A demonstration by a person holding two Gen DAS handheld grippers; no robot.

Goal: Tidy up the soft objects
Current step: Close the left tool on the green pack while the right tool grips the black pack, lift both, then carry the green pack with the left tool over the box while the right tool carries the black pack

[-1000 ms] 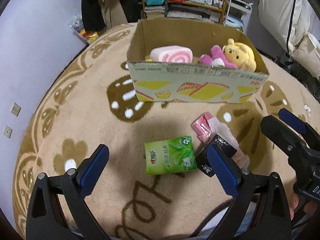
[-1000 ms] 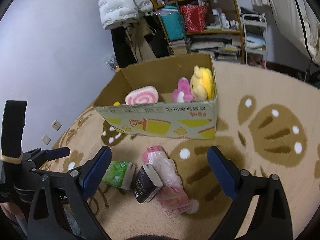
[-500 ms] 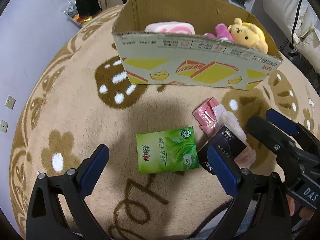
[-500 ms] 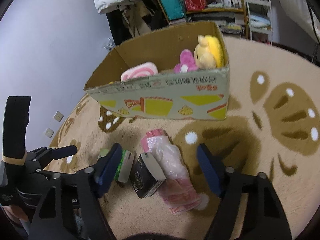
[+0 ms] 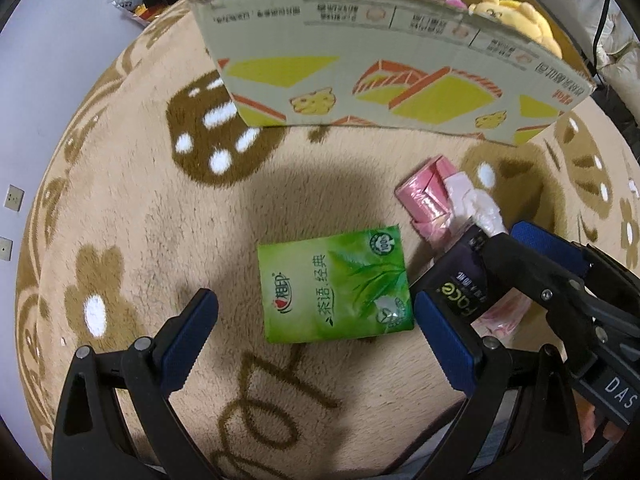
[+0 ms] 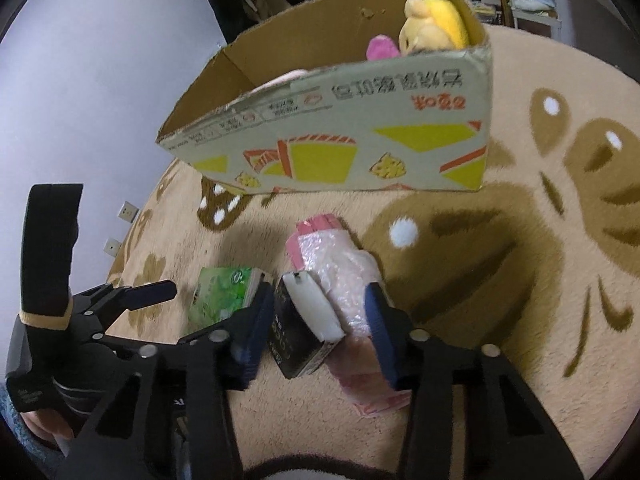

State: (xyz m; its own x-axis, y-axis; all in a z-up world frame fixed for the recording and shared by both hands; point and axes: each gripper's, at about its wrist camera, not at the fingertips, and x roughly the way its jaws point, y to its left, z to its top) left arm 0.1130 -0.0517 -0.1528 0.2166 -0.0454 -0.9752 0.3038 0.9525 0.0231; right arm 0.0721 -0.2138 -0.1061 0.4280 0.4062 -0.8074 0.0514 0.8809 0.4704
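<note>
Both hands have dropped toward the rug since a second ago; the cardboard box now fills the 12 o'clock band of both views and we see far less of its inside. Our right gripper, wide a second ago, is closing around the black tissue pack and the pink plastic-wrapped pack lying against it; both sit between the jaws, but we cannot confirm the pads press yet. Our left gripper hangs open over the green tissue pack, which lies flat on the rug between its fingers, untouched. We judge two pickups are starting at once, with the box the likely destination. In the box, the yellow plush and a pink plush peek over the rim at 1 o'clock in the right view; the pink roll cushion shows only as a sliver behind the front wall. Hard to make out: the near end of the pink pack, hidden under the right gripper, and whether the black pack rests on it or beside it. A hand shows at 8 o'clock in the right view, cut off.
</note>
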